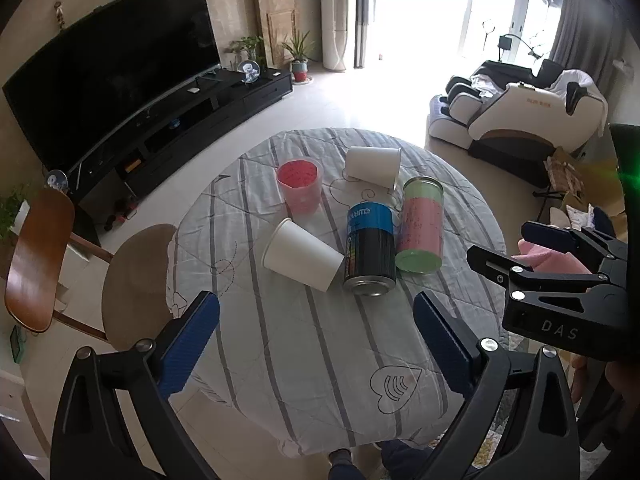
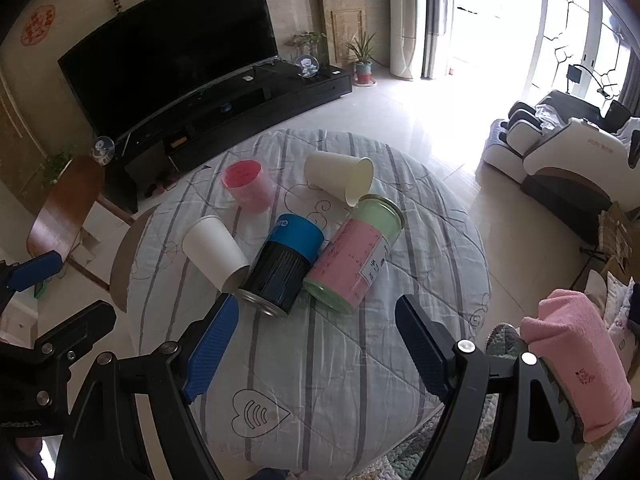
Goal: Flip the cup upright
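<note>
Several cups and cans lie on their sides on a round table with a striped cloth (image 1: pixel 280 340). A white paper cup (image 1: pixel 302 258) lies nearest on the left, also in the right wrist view (image 2: pixel 214 254). A second white cup (image 1: pixel 373 167) lies at the far side, also in the right wrist view (image 2: pixel 338 178). A pink translucent cup (image 1: pixel 300 190) (image 2: pixel 246 185) lies at the far left. My left gripper (image 1: pixel 316 340) is open and empty, above the near table edge. My right gripper (image 2: pixel 316 350) is open and empty, also above the near edge.
A black and blue can (image 1: pixel 370 250) (image 2: pixel 282 266) and a pink and green canister (image 1: pixel 421 230) (image 2: pixel 352 258) lie side by side mid-table. A wooden chair (image 1: pixel 60 272) stands left. A TV stand (image 1: pixel 192 120) is behind; a massage chair (image 1: pixel 520 116) at right. A pink towel (image 2: pixel 576 356) lies near right.
</note>
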